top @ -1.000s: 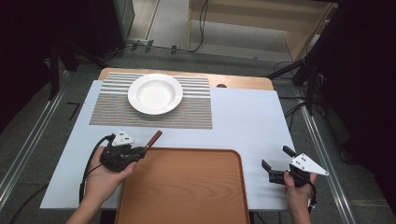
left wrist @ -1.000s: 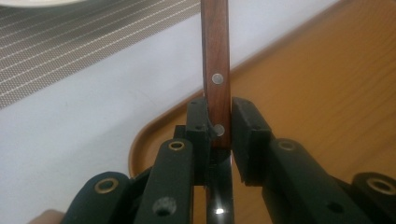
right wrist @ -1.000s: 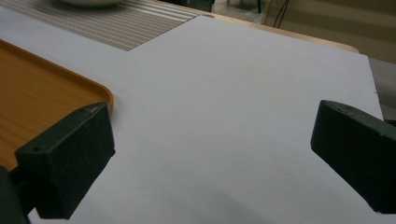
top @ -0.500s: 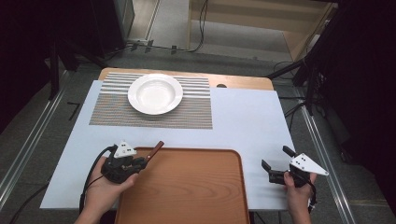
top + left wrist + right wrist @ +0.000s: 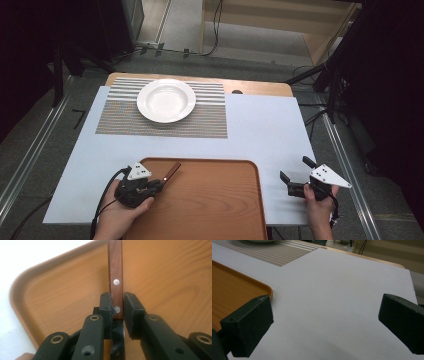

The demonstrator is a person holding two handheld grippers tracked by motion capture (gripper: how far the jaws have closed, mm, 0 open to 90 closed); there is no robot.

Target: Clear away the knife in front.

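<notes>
High view: our left gripper (image 5: pixel 159 183) clenches the wooden-handled utensil (image 5: pixel 172 171) above the tray (image 5: pixel 220 200), not yet set down; right gripper (image 5: pixel 295 176) gapes, idle.

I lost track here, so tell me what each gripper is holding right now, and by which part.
The left gripper clamps a knife by its riveted wooden handle, over the tray. The right gripper holds nothing; its jaws stand wide open.

I see a recording lab: a white-covered table (image 5: pixel 260 135) on bare floor, cables and floor rails (image 5: pixel 30 150) around it.
</notes>
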